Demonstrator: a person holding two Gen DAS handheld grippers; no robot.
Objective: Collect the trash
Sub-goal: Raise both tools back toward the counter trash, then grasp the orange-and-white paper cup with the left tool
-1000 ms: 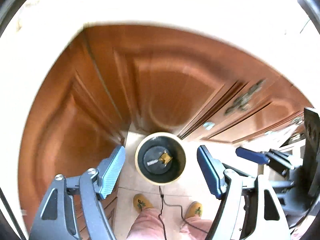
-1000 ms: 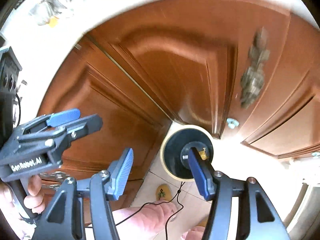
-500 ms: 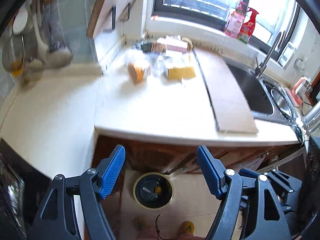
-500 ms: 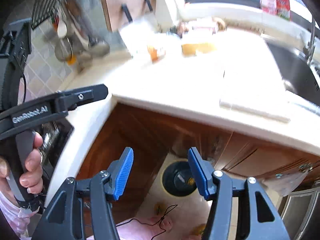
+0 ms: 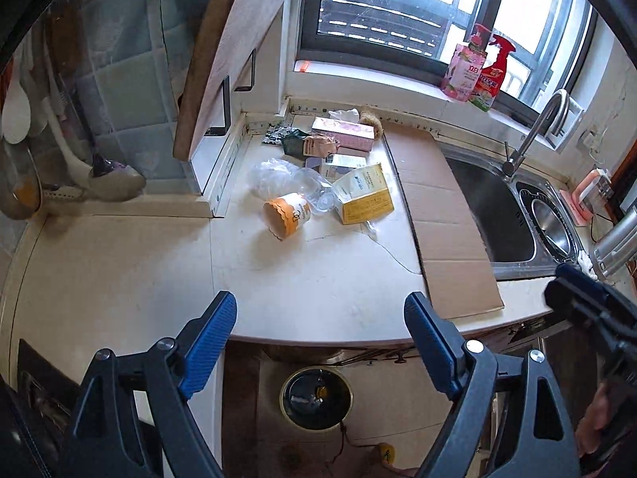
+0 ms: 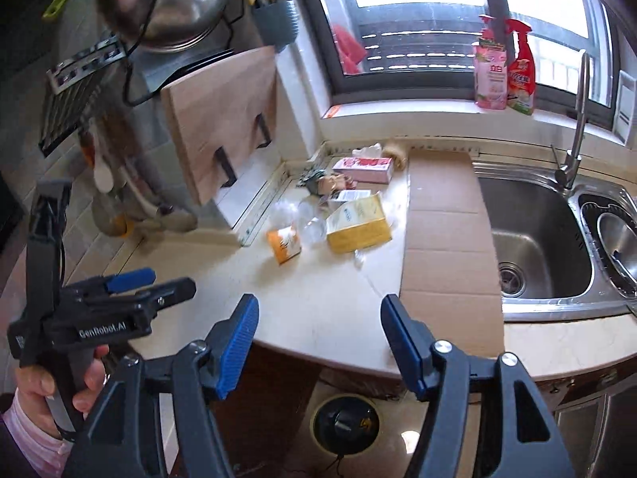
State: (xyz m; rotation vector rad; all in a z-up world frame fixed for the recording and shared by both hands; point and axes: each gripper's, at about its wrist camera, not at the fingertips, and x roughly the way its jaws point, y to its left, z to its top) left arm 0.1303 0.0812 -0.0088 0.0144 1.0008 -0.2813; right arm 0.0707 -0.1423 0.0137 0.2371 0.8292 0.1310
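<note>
Both grippers empty, jaws opening: left gripper [image 5: 318, 330], right gripper [image 6: 318, 318]; bin [image 5: 316, 396] on floor below counter edge holds few scraps; trash pile far on counter [image 5: 318, 286]: orange cup [image 5: 286, 215], yellow pouch [image 5: 364, 195], pink box [image 5: 344, 133]; most collecting left.

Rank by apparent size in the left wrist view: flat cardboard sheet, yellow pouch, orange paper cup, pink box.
1. Flat cardboard sheet
2. Yellow pouch
3. Orange paper cup and pink box look alike; the box sits farther back, so unsure.
</note>
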